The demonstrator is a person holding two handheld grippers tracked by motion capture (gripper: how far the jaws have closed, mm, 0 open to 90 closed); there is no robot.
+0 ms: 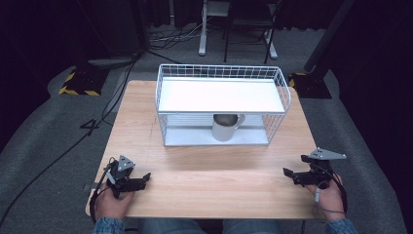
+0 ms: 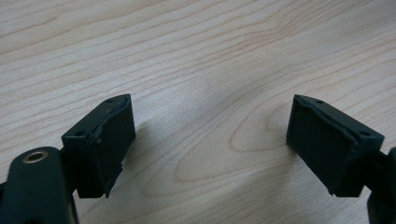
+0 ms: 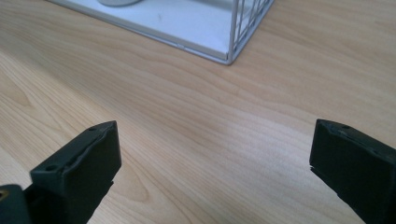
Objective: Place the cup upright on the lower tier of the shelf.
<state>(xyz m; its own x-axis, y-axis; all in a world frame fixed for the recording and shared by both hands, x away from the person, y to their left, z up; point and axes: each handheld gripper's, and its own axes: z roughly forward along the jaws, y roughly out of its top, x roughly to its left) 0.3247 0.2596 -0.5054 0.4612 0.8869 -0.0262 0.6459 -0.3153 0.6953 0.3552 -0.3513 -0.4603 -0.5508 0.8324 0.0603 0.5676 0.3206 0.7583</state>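
Both my grippers, left (image 1: 144, 178) and right (image 1: 288, 174), gape empty (mug (image 1: 225, 126) sits under the shelf (image 1: 221, 95)), so a careless reach could snag wire.

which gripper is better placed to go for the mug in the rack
Right, probably. The right gripper is open and faces the wire rack, whose corner its view shows. The mug handle points right. The left gripper faces bare table.

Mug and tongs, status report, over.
Left tongs open, empty, low over table. Right tongs open, empty. Mug upright on rack's lower shelf. Path clear.
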